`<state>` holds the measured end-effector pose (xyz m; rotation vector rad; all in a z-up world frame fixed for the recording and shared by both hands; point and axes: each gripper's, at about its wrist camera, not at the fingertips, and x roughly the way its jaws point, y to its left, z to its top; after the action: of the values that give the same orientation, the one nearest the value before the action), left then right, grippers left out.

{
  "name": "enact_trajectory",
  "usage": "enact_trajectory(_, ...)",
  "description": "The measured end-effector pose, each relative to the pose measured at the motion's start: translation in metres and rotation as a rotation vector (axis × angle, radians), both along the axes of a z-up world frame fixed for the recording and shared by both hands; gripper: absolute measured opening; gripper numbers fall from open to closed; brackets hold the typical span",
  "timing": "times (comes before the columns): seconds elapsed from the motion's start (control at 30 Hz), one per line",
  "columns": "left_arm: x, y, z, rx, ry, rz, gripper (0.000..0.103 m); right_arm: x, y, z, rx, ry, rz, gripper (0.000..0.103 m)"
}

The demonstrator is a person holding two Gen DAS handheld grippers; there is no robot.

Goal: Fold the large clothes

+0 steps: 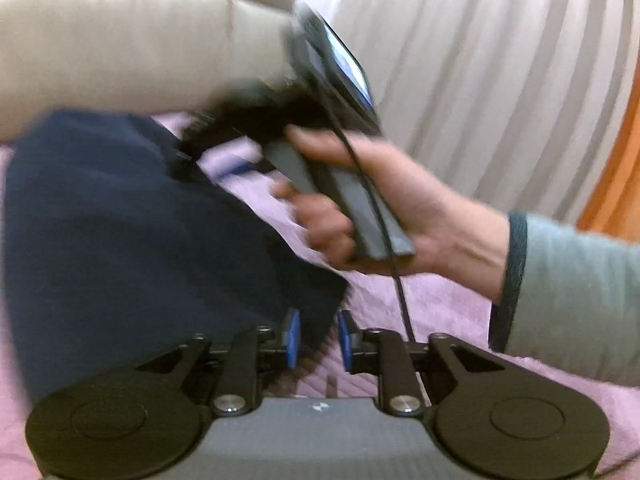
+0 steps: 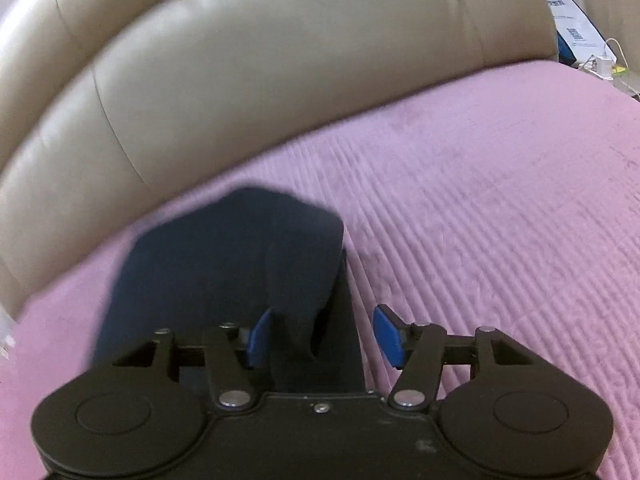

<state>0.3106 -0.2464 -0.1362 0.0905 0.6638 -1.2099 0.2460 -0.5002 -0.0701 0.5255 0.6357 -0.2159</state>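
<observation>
Navy fabric [image 1: 132, 216], a dark blue garment of thick soft cloth, is spread over the pink quilted bedspread [image 1: 448, 312], ahead and to the left of the left gripper [image 1: 318, 340]. One corner of it reaches down between that gripper's blue pads [image 1: 294, 338]. The pads are seen standing apart with a clear gap, and cloth lies in the gap, but whether it is touched by either pad cannot be told through the blur.

From the right wrist view, the same garment [image 2: 224, 264] is seen directly in front of the right gripper [image 2: 324, 340], with a raised fold of it hanging between the fingers. The blue pads [image 2: 386, 336] are spread wide, the left one hidden partly behind the fold, so nothing is pinched there. The cloth is judged to be placed at the mouth of each tool so that two corners or edges can be taken at once, which a large piece needs if it is to be lifted and doubled over evenly.

The right hand [image 1: 384, 208] is shown wrapped round the grey handle of its tool, a cable trailing past it. A beige padded headboard [image 2: 248, 92] lies beyond the garment in both views, and striped curtains [image 1: 500, 72] are seen to the right of the left tool. The fold is judged not yet made.
</observation>
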Motion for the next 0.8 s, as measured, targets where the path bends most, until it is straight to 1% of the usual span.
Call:
enact_trajectory(0.03,0.002,0.014,0.013,-0.022,-0.039,0.069,0.036,-0.003,0.003,0.01,-0.018,-0.022,-0.001,0.067)
enact_trajectory(0.1,0.011,0.035,0.029,-0.065,-0.085,0.204,0.038,-0.002,0.022,0.032,-0.077,-0.067,0.019,0.067)
enact_trajectory(0.17,0.027,0.056,0.036,-0.143,-0.067,0.308,0.036,0.008,0.051,0.046,-0.159,-0.078,0.07,0.067)
enact_trajectory(0.2,0.036,0.062,0.035,-0.157,-0.047,0.338,0.034,0.018,0.069,0.049,-0.197,-0.063,0.111,0.057)
enact_trajectory(0.23,0.043,0.065,0.03,-0.156,-0.028,0.341,0.025,0.027,0.08,0.047,-0.215,-0.049,0.144,0.034)
enact_trajectory(0.27,0.048,0.065,0.023,-0.137,-0.019,0.33,0.02,0.041,0.092,0.042,-0.225,-0.025,0.176,0.025)
enact_trajectory(0.3,0.051,0.061,0.015,-0.112,-0.006,0.312,0.017,0.054,0.101,0.033,-0.226,0.007,0.199,0.021)
enact_trajectory(0.33,0.051,0.063,0.007,-0.093,0.018,0.286,0.018,0.069,0.107,0.02,-0.227,0.049,0.215,0.018)
enact_trajectory(0.37,0.054,0.063,-0.002,-0.072,0.052,0.264,0.017,0.084,0.11,0.004,-0.241,0.087,0.215,0.017)
enact_trajectory(0.4,0.054,0.063,-0.011,-0.054,0.077,0.256,0.016,0.096,0.109,-0.01,-0.27,0.108,0.196,0.011)
enact_trajectory(0.47,0.052,0.069,-0.026,-0.051,0.09,0.243,0.016,0.117,0.102,-0.037,-0.352,0.173,0.098,0.01)
enact_trajectory(0.5,0.05,0.071,-0.03,-0.053,0.082,0.249,0.015,0.123,0.095,-0.048,-0.348,0.18,0.066,0.008)
enact_trajectory(0.53,0.05,0.073,-0.034,-0.056,0.085,0.259,0.012,0.127,0.085,-0.056,-0.298,0.183,0.055,0.003)
enact_trajectory(0.57,0.052,0.074,-0.036,-0.065,0.099,0.263,0.011,0.128,0.078,-0.059,-0.254,0.176,0.045,0.002)
enact_trajectory(0.6,0.051,0.077,-0.038,-0.08,0.116,0.268,0.01,0.129,0.079,-0.058,-0.255,0.178,0.043,0.0)
enact_trajectory(0.63,0.051,0.08,-0.041,-0.094,0.13,0.28,0.008,0.13,0.082,-0.057,-0.278,0.182,0.052,0.0)
enact_trajectory(0.7,0.048,0.089,-0.045,-0.103,0.145,0.301,0.007,0.123,0.085,-0.055,-0.291,0.173,0.067,0.0)
enact_trajectory(0.73,0.045,0.092,-0.044,-0.105,0.152,0.309,0.006,0.121,0.079,-0.053,-0.269,0.164,0.071,0.0)
enact_trajectory(0.77,0.035,0.102,-0.036,-0.104,0.157,0.315,0.006,0.115,0.072,-0.048,-0.232,0.144,0.065,0.0)
enact_trajectory(0.8,0.035,0.096,-0.037,-0.098,0.16,0.316,0.006,0.106,0.068,-0.04,-0.207,0.12,0.058,0.002)
